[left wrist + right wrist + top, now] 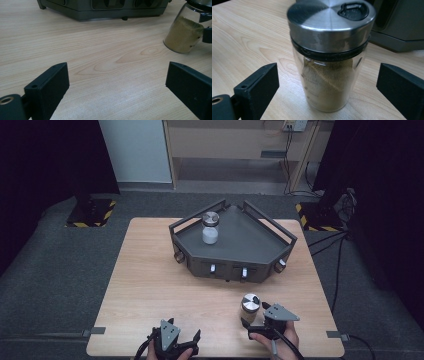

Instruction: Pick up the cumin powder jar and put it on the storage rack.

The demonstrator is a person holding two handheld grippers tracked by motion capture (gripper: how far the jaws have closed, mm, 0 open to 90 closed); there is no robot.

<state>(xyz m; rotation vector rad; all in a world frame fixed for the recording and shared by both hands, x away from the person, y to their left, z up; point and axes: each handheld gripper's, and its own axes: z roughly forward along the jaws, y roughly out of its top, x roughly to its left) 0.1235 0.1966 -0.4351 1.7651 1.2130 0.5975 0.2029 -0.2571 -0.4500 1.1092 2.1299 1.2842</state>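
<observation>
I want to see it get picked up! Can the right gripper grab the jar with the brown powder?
Probably yes. The right gripper has its jaws wide open either side of the brown powder jar, with nothing between them.

Dim surroundings, evenly lit table (pixel 150 285), soft close-up blur

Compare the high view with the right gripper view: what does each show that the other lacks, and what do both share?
High view alone: a white-filled jar standing in the tray's basin, the person's hands, and the left tool, open. Right gripper view alone: the flip tab on the brown jar's steel lid, and faint markings on its glass. Both: the brown jar, the right tool open around it, the grey tray and the table.
</observation>
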